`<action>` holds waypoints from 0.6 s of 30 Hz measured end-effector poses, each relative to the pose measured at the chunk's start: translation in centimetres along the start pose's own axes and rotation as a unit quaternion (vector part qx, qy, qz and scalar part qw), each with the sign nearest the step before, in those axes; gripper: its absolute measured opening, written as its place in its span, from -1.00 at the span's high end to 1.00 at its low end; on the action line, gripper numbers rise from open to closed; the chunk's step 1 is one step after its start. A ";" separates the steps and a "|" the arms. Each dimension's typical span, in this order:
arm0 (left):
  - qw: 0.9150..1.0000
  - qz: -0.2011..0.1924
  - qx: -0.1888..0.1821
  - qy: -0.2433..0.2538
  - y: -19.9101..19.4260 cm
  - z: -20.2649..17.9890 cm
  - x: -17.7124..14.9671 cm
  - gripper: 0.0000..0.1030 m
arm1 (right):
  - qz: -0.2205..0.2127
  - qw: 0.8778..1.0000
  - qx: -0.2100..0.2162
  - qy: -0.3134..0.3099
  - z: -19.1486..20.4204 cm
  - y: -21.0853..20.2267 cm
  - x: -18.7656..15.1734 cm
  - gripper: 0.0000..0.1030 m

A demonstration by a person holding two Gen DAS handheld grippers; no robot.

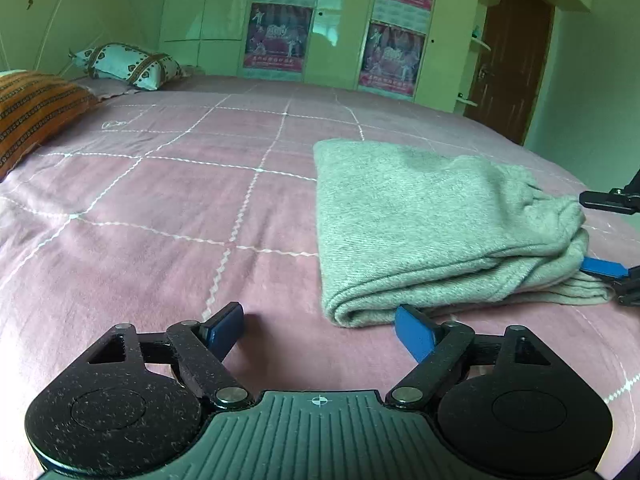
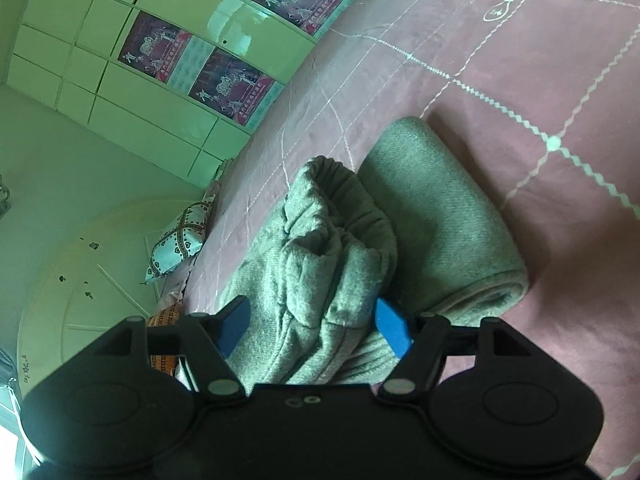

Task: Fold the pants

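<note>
Nearest us, our right hand-held gripper [image 2: 314,328] is spread around the bunched waistband end of the grey knitted folded pants [image 2: 436,216], not yet pinching. Those pants lie on the pink quilted bed [image 2: 540,60], long axis running toward the frame's upper right. Our left hand-held gripper [image 1: 320,326], spread and empty, sits lower left of their fold, farther off.

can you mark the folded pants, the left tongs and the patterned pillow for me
folded pants [image 1: 432,216]: left wrist view, on the flat top layer of the grey fabric.
left tongs [image 1: 320,326]: left wrist view, midway between the two blue tips, standing open.
patterned pillow [image 1: 128,64]: left wrist view, on its pale middle panel.
</note>
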State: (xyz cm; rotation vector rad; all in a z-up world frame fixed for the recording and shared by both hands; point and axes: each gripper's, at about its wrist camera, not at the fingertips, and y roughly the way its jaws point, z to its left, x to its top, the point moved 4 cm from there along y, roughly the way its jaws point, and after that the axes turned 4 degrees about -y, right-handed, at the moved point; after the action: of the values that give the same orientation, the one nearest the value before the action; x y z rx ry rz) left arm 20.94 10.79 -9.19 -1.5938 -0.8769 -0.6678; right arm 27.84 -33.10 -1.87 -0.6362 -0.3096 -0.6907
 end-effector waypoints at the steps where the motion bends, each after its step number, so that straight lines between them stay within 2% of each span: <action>1: 1.000 -0.001 -0.001 0.002 0.0 0.0 0.0 -0.61 | 0.000 1.000 -0.002 0.002 0.0 0.1 0.0 -0.21; 6: 1.000 -0.003 -0.005 0.003 -0.2 0.1 -0.1 -0.61 | 0.011 1.000 -0.022 0.019 0.5 1.7 0.3 -0.22; 8: 1.000 -0.004 -0.005 -0.001 -0.2 0.1 -0.1 -0.61 | 0.016 0.999 -0.045 0.011 1.1 2.5 0.3 -0.25; 10: 1.000 -0.005 -0.004 -0.002 -0.1 0.1 -0.1 -0.61 | 0.038 0.996 -0.075 -0.005 1.7 3.7 -0.1 -0.20; 11: 1.000 -0.005 -0.004 -0.003 -0.2 0.0 -0.1 -0.61 | 0.049 0.994 -0.093 -0.022 2.1 4.2 -0.3 -0.10; 12: 1.000 -0.007 -0.007 -0.003 -0.2 -0.1 -0.1 -0.61 | 0.051 0.991 -0.112 -0.044 2.5 4.5 -0.4 0.28; 14: 1.000 -0.011 -0.015 -0.003 -0.5 -0.3 0.0 -0.61 | 0.040 0.992 -0.099 -0.071 3.7 4.2 -0.4 0.39; 18: 0.999 -0.022 -0.028 0.013 -0.7 -1.7 0.4 -0.61 | 0.001 0.990 -0.047 -0.132 8.3 2.3 0.1 0.42</action>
State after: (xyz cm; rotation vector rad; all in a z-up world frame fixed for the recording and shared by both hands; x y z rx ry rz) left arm 20.66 9.28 -8.13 -1.6150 -0.8823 -0.7482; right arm 28.99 -26.52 3.52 -0.8197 -0.5228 -0.6210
